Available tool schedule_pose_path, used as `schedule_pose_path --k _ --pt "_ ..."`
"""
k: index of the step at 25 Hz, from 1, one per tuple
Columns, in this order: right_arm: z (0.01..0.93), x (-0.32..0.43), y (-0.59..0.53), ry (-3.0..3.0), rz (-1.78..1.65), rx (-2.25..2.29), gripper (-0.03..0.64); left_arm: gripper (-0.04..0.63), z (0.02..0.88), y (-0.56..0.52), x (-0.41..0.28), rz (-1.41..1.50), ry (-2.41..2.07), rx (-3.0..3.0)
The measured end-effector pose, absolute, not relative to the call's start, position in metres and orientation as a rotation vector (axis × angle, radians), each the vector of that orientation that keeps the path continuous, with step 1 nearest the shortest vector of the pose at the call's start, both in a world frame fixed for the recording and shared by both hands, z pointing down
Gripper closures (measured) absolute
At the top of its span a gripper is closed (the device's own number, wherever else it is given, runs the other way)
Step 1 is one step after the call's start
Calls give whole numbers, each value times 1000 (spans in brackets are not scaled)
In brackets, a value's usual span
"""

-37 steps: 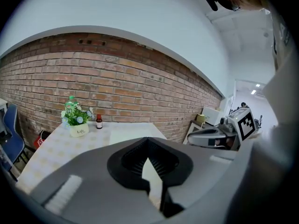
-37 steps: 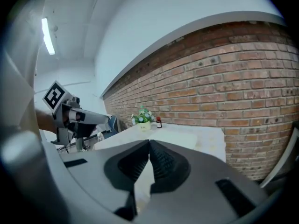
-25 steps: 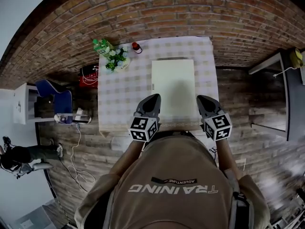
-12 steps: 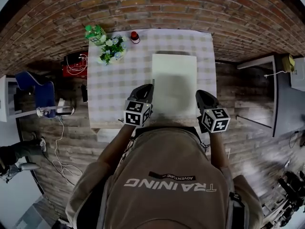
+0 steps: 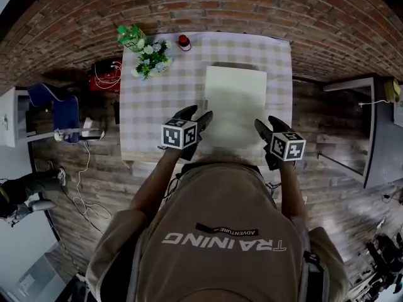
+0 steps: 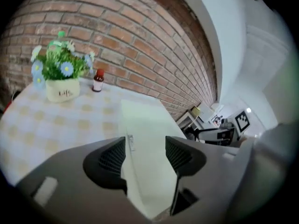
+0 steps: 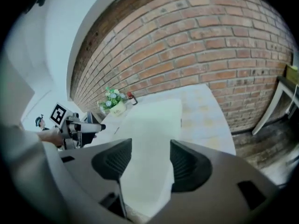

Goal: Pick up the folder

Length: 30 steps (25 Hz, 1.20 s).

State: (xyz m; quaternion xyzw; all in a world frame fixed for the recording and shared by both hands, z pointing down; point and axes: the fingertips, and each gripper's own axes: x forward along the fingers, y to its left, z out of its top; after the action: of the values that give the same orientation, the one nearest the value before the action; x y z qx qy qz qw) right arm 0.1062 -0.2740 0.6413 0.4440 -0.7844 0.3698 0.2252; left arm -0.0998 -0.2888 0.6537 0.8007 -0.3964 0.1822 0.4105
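Standing at the near edge of the table (image 5: 141, 131), a person holds both grippers low over its checked cloth. At the far left corner stands a green carton (image 5: 129, 36); its contents cannot be seen. Just beside it a white pot (image 6: 60, 91) holds a bunch of blue and white flowers (image 5: 151, 58) with green leaves. To the right of the pot, apart from it, is a small bottle (image 5: 184, 41) with a red cap and dark contents. The left gripper (image 5: 198, 114) points down and away at the near left corner of the folder (image 5: 235, 96). Its jaws are opening, and its own view shows the folder's left edge lined up in the gap, with neither pad pressing on it. The folder, pale cream and closed, lies flat on the cloth right of the table's middle, its long sides running away from the person. The right gripper (image 5: 266, 123) is at the folder's near right corner. Its jaws are likewise opening, with the folder's surface seen between them and no pad pressing on it.
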Motion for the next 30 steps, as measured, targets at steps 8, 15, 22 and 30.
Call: schedule_pose_path --k 8,15,22,30 --pt "677 125 -300 -2155 1195 1213 390 345 684 -291 -95 464 -965 1835" --pt "704 124 -294 -2074 1353 1086 380 345 705 -300 -100 433 -950 1717" --pt "722 115 -285 -2028 1526 954 368 345 722 -299 -91 416 -834 1629" --pt "738 107 -285 -2007 1803 778 356 324 739 -299 -82 426 -708 1582"
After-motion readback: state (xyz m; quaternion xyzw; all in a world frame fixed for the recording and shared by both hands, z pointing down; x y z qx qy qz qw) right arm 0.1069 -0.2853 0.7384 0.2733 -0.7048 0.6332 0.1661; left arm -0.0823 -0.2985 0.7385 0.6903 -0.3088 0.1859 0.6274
